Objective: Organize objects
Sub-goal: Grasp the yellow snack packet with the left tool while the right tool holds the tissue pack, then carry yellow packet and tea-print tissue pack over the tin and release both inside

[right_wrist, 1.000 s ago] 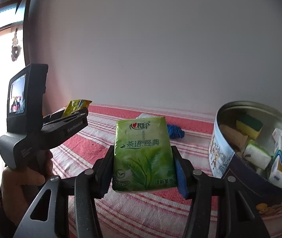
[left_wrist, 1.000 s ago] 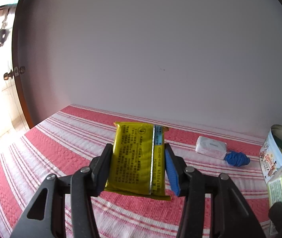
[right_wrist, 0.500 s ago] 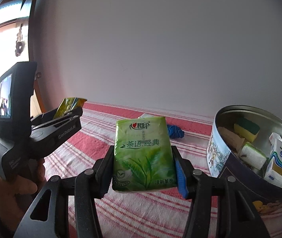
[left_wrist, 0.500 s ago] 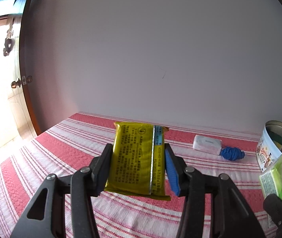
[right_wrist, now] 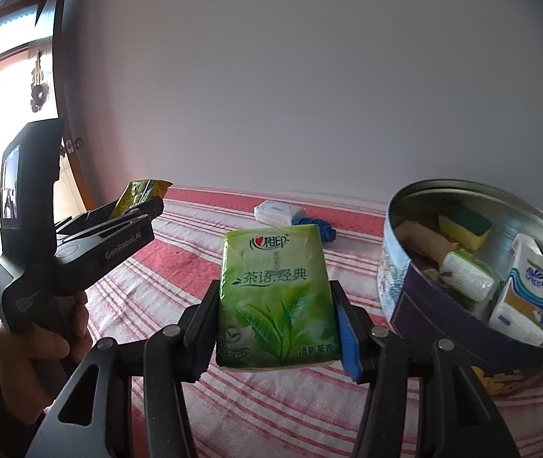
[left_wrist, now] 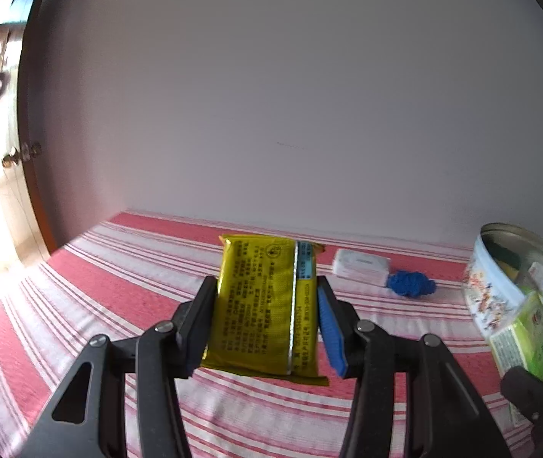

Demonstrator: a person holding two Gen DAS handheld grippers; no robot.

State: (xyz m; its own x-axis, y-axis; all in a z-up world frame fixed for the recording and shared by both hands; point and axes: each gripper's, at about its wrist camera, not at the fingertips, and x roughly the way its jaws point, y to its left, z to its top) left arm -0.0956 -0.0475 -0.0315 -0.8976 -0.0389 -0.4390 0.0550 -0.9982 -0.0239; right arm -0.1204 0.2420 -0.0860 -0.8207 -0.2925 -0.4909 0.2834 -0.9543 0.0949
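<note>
My left gripper (left_wrist: 267, 305) is shut on a yellow foil packet (left_wrist: 260, 305) and holds it above the striped cloth; the packet also shows in the right wrist view (right_wrist: 139, 194). My right gripper (right_wrist: 275, 305) is shut on a green tissue pack (right_wrist: 275, 297), held in the air just left of a round metal tin (right_wrist: 397, 278). The tin holds sponges (right_wrist: 464, 227) and tissue packs (right_wrist: 525, 290). In the left wrist view the tin (left_wrist: 489, 290) is at the right edge with the green pack (left_wrist: 527, 339) in front of it.
A white pack (left_wrist: 361, 265) and a blue crumpled thing (left_wrist: 410, 284) lie on the red-and-white striped cloth (left_wrist: 118, 290) near the back wall. A dark door frame (left_wrist: 27, 175) stands at the left. The person's hand (right_wrist: 38, 343) holds the left gripper's handle.
Both grippers have risen a little and shifted left, still holding their packs. The tin has come further into both views, more of its inside showing in the right wrist view.
</note>
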